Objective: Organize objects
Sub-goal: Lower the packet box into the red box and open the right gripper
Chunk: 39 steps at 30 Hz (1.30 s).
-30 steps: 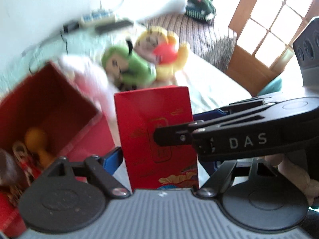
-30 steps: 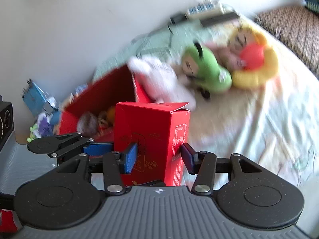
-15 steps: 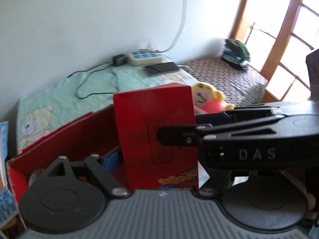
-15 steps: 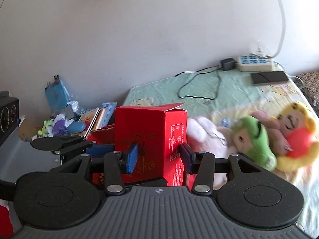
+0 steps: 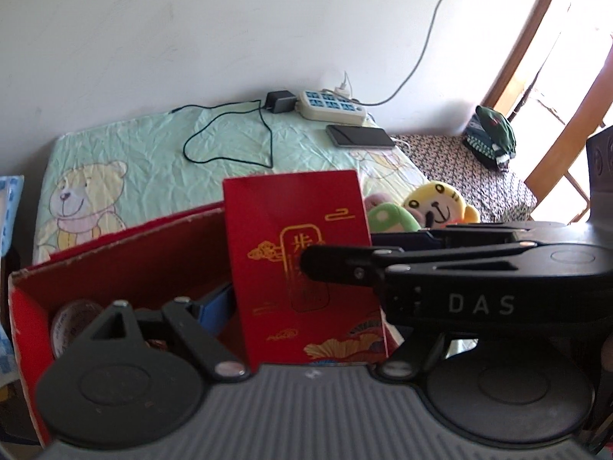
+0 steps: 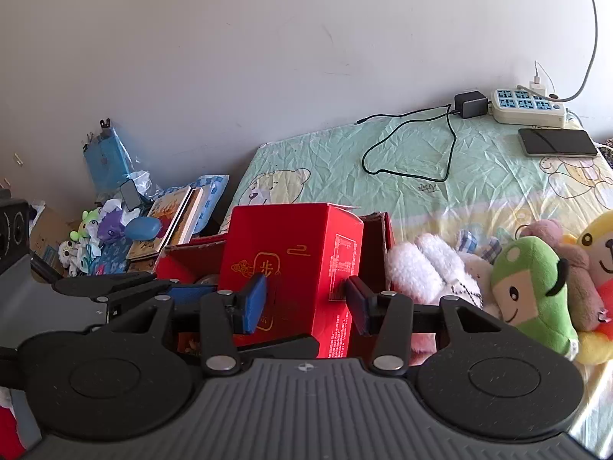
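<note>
A: Grippers, quick?

B: Both are on the small red box (image 6: 291, 268). The right gripper (image 6: 306, 301) has blue pads against two opposite sides of it, jaws at a middling width, clamped. The left gripper (image 5: 302, 303) has its left blue pad against the box's side; the other pad is hidden behind the right gripper's arm, which crosses in front. The jaws stand wide, the box fills the gap, so I read it as gripped.

A: Where's the small red box?

B: Upright, gold-printed front facing the left wrist camera, top flap up. It is right over or in the near part of the open red carton (image 5: 126, 260); I cannot tell whether it rests on anything.

A: Inside the carton?

B: A round lidded thing (image 5: 71, 316) low at its left end, the rest hidden.

A: Around the carton?

B: The carton sits on the teddy-print sheet (image 6: 421, 161). Right of the carton: white plush (image 6: 429, 268) touching it, then green plush (image 6: 532, 291), then yellow plush (image 6: 601, 245). Behind the carton, by the wall: power strip (image 6: 528, 105), black charger (image 6: 470, 104) with its loose cable, phone (image 6: 557, 142). Left of the carton: books (image 6: 168, 226) and a toy heap.
</note>
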{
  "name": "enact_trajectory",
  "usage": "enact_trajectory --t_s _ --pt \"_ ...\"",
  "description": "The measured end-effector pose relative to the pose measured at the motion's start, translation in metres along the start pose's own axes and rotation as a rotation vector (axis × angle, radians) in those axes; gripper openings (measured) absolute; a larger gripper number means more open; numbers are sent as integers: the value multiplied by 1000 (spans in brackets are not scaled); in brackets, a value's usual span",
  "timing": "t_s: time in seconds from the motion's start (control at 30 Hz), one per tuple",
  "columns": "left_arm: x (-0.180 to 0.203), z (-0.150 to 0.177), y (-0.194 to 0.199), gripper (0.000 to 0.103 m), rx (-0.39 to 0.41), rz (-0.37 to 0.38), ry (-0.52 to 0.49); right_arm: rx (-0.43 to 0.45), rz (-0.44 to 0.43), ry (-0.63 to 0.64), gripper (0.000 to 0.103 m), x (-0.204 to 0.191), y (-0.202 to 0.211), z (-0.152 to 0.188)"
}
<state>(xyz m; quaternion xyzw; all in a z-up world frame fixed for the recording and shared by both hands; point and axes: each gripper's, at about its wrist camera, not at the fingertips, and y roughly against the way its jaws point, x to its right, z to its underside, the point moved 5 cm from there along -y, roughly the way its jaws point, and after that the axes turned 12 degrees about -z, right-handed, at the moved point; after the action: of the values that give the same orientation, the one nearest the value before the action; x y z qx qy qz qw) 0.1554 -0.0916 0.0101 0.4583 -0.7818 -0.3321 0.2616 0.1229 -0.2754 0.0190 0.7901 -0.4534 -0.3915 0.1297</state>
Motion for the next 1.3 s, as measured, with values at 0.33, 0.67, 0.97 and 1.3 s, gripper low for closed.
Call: enact_trajectory --t_s 0.33,0.67,0.97,1.3 --pt "-19 -9 -15 80 13 11 69 11 -1 1 48 5 -19 -15" --pt "-19 18 -59 80 -124 13 88 -163 89 66 50 14 -56 7" --pt "-11 50 -91 79 -266 39 67 -283 167 120 55 14 -74 30" --pt "-14 57 -93 78 -292 48 78 -255 172 49 59 17 -73 33"
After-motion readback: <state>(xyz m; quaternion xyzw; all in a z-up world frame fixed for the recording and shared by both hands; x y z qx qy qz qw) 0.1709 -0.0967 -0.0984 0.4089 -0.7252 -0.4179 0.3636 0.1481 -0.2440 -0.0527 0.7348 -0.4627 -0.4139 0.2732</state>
